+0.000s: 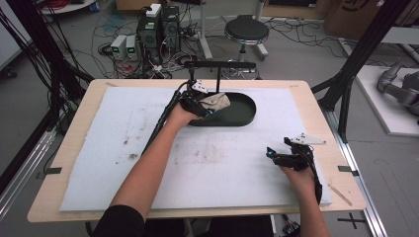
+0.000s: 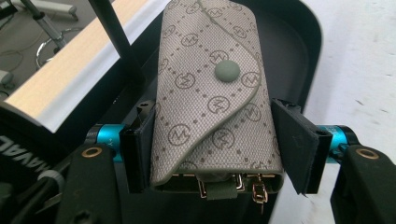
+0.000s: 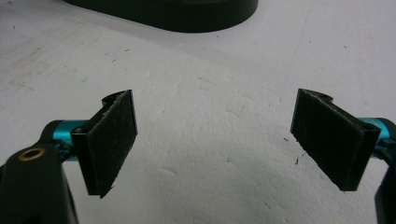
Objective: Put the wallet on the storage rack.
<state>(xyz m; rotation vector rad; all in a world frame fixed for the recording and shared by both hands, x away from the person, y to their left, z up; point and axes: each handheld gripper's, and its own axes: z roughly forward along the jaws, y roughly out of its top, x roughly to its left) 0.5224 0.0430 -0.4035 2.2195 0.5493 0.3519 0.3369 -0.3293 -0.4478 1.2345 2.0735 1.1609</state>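
Right hand-held gripper [image 1: 276,155] just sits near the tabletop [image 1: 99,89] edge, jaws wide apart and empty. Further out, the left hand-held gripper [image 1: 210,106] is clamped on a monogram key pouch [image 2: 212,100], hanging over the black tray [image 1: 244,116]. Looks like placing's next: lower, let go. Repeated "M" logos on it.

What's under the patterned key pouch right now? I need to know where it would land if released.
Under the key pouch lies the black oval tray. The left gripper clamps the pouch, which hides the tray floor directly beneath it.
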